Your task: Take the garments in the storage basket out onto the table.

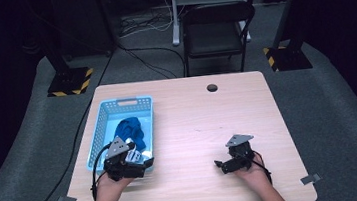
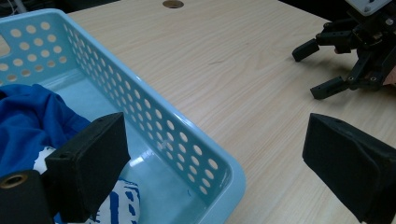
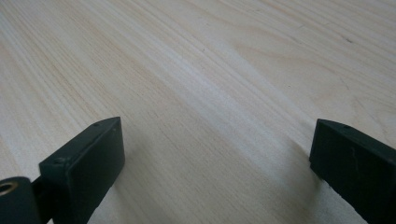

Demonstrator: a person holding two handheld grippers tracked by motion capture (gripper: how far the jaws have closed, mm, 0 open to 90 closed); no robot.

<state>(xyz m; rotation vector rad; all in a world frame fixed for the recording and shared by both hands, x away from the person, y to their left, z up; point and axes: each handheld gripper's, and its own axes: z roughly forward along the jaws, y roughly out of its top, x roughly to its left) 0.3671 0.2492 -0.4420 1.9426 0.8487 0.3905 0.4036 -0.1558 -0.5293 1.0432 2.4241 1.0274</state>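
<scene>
Your wooden table (image 1: pixel 194 129) spreads out under both grippers, with a small round grommet hole (image 1: pixel 212 88) far ahead of them near the back edge. The light blue perforated basket (image 1: pixel 101 123) sits on the table's left part, and your left gripper (image 1: pixel 141 169) hangs right at its near right corner. In the left gripper view (image 2: pixel 215 154) one jaw sits over the basket's inside and the other over bare wood, so the basket's right wall (image 2: pixel 154 126) runs between them. Those jaws stand wide apart and hold nothing.

Inside the basket, a crumpled blue cloth (image 1: pixel 132 130) lies just ahead of your left gripper; in the left gripper view it bunches up beside the inner jaw (image 2: pixel 28 121). A white item with blue print (image 2: pixel 116 203) lies below that same jaw, against the cloth; what it is cannot be told.

Your right gripper (image 1: pixel 219 165) rests low over bare table, well to the right of the basket, pointing left towards it. Its jaws are spread wide too, with plain wood grain (image 3: pixel 210 93) between them and nothing gripped. From the left gripper's side, it shows ahead and to the right (image 2: pixel 313 70).
</scene>
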